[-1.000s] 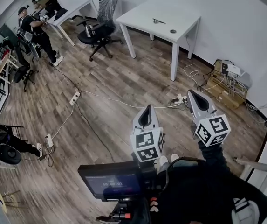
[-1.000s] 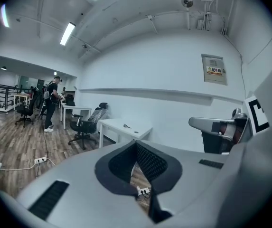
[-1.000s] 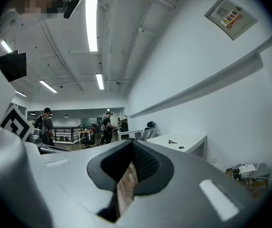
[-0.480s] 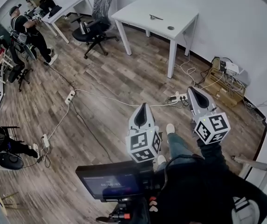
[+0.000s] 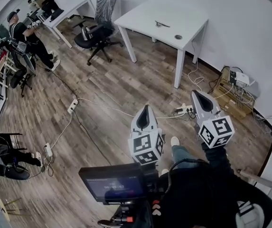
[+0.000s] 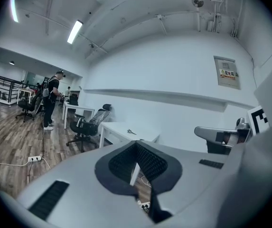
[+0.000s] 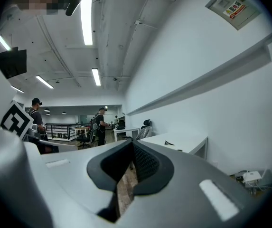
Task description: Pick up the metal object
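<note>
Grippers both empty: left gripper (image 5: pixel 144 109) and right gripper (image 5: pixel 196 95) each with jaws together, nothing between them, held out over the wood floor (image 5: pixel 107 89). Metal object (image 5: pixel 162 23) lies on the white table (image 5: pixel 147 14) against the wall, well apart from both.

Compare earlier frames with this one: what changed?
The person has walked forward toward the white table; the floor power strip sits lower in the head view. Nothing grasped or released. The left hand-held gripper and right hand-held gripper stay shut, empty; the metal object remains on the table.
</note>
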`<move>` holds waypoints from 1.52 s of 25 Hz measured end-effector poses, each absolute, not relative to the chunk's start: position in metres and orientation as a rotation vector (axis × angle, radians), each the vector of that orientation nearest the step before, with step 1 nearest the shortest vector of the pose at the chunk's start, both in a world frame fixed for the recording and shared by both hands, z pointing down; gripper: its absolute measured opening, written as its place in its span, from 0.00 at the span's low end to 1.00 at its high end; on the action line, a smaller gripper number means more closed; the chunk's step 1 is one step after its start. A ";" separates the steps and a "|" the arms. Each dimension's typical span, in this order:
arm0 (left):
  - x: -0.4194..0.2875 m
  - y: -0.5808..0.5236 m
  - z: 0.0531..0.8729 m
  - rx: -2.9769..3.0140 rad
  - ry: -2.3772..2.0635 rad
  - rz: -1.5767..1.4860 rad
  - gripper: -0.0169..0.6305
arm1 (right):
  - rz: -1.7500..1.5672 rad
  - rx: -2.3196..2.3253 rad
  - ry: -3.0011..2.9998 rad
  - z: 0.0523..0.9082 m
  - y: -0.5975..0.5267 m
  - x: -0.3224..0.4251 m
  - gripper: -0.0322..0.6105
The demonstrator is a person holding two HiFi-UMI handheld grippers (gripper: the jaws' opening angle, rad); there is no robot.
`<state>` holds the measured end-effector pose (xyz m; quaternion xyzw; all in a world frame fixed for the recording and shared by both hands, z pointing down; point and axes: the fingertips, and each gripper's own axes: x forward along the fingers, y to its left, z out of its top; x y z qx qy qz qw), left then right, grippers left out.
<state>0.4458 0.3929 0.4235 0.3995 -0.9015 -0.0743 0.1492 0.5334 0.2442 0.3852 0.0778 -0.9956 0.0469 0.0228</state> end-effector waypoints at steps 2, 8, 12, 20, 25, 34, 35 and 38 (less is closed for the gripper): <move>0.430 0.375 0.421 1.150 -2.580 -0.224 0.01 | 0.137 0.232 -3.080 0.385 0.228 0.518 0.05; 0.393 0.335 0.415 1.132 -2.589 -0.204 0.01 | 0.145 0.198 -3.077 0.379 0.185 0.478 0.05; 0.373 0.313 0.411 1.105 -2.598 -0.198 0.01 | 0.134 0.174 -3.084 0.373 0.163 0.455 0.05; 0.342 0.264 0.400 1.127 -2.603 -0.258 0.01 | 0.095 0.136 -3.085 0.369 0.118 0.420 0.05; 0.329 0.248 0.409 1.102 -2.585 -0.254 0.01 | 0.108 0.126 -3.077 0.376 0.100 0.403 0.05; 0.281 0.234 0.414 1.075 -2.583 -0.226 0.01 | 0.118 0.128 -3.074 0.377 0.084 0.356 0.05; 0.272 0.232 0.414 1.077 -2.583 -0.225 0.01 | 0.116 0.133 -3.077 0.377 0.082 0.348 0.05; 0.242 0.220 0.412 1.091 -2.584 -0.220 0.01 | 0.112 0.142 -3.083 0.377 0.072 0.320 0.05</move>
